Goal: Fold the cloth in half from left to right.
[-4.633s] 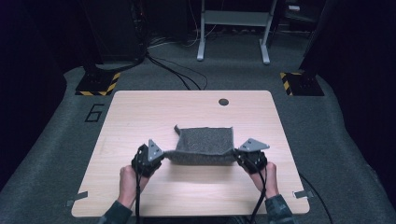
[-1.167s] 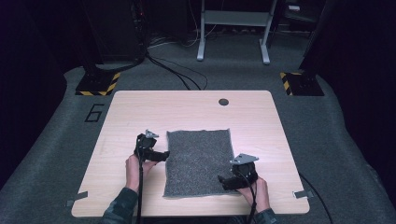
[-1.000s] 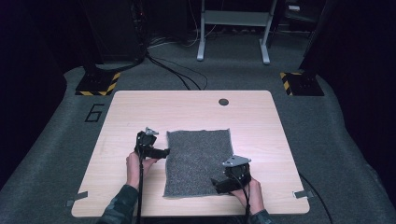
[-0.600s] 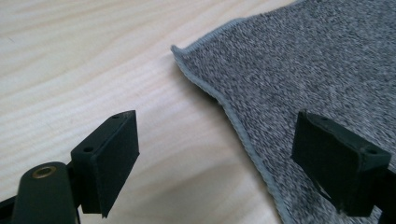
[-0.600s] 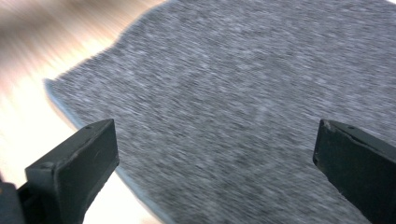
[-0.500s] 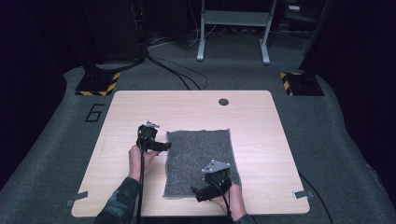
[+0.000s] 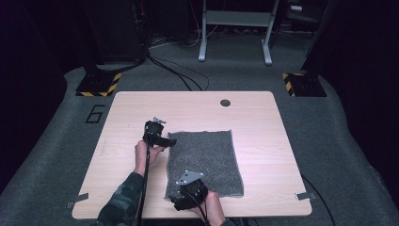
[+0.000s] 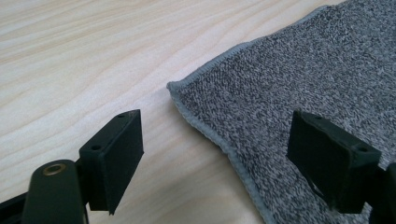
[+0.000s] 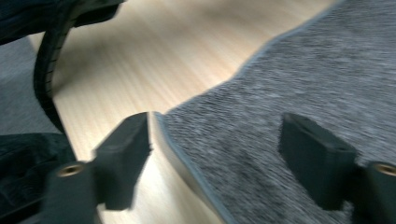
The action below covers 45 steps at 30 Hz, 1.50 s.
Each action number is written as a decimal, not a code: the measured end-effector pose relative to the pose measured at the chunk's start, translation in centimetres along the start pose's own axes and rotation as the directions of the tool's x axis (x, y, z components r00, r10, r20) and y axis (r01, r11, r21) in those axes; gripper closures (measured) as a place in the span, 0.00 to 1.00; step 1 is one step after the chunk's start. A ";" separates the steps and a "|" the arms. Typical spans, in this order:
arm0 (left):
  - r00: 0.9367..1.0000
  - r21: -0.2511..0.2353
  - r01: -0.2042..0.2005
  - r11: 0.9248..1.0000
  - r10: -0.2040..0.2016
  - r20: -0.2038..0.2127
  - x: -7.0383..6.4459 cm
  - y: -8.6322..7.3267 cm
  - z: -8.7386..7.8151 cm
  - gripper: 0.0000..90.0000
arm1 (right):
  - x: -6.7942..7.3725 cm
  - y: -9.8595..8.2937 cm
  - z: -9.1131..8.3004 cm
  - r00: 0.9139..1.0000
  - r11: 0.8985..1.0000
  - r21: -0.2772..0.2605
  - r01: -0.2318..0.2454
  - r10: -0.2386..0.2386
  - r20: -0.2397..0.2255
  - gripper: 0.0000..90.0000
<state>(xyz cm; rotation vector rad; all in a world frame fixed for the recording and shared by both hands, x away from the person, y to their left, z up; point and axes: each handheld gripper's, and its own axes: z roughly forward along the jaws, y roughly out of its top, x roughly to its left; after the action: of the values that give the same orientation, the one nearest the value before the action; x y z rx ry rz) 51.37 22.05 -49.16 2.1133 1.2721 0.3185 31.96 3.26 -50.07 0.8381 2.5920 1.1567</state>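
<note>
A grey knitted cloth [image 7: 203, 160] lies spread flat on the light wooden table [image 7: 263, 127]. My left gripper [image 7: 165, 140] sits at the cloth's far left corner, jaws open. In the left gripper view that hemmed corner [image 8: 173, 87] lies on the wood just ahead of the open left gripper [image 8: 217, 156]. My right gripper [image 7: 178, 203] is at the cloth's near left corner, by the table's front edge. The right gripper view is blurred; its open gripper [image 9: 215, 156] straddles the cloth's edge and corner [image 9: 162, 116]. Neither holds anything.
A dark round grommet [image 7: 225, 102] sits near the table's far edge. Tape strips mark the front corners [image 7: 76, 201] [image 7: 303, 195]. The person's left sleeve and cable [image 9: 44, 70] run close beside the right gripper. Bare wood lies left and right of the cloth.
The cloth, held up by both grippers 4.6 s ago, now lies flat. The right gripper slid left along the near edge to the near left corner. The left gripper edged farther away.
</note>
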 end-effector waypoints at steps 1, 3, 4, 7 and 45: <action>1.000 0.003 0.000 1.000 0.000 0.004 0.1 0.1 0.1 0.22 | 0.3 0.1 0.3 1.000 1.000 0.007 -0.003 0.003 -0.001 0.39; 1.000 0.005 0.006 1.000 -0.006 0.005 0.2 0.3 0.5 0.24 | 0.7 0.4 0.9 1.000 1.000 0.015 0.015 -0.015 -0.002 0.47; 1.000 0.007 0.012 1.000 -0.012 0.004 0.1 0.4 0.7 0.27 | 0.9 0.5 1.3 1.000 1.000 0.016 0.026 -0.026 0.006 0.50; 1.000 0.010 -0.002 1.000 0.002 -0.014 0.1 0.6 1.1 0.32 | 1.4 0.9 2.1 0.999 0.998 0.033 0.047 -0.046 -0.021 0.53; 0.995 -0.024 -0.074 0.997 0.072 -0.074 -1.7 0.3 2.7 0.95 | 3.0 -0.1 3.5 0.994 0.997 -0.008 0.083 -0.082 0.073 0.96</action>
<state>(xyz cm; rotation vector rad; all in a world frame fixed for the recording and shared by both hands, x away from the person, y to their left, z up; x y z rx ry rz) 52.13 19.44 -50.85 2.1468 1.2268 0.4460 30.75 7.06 -52.33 0.7488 2.5338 1.0965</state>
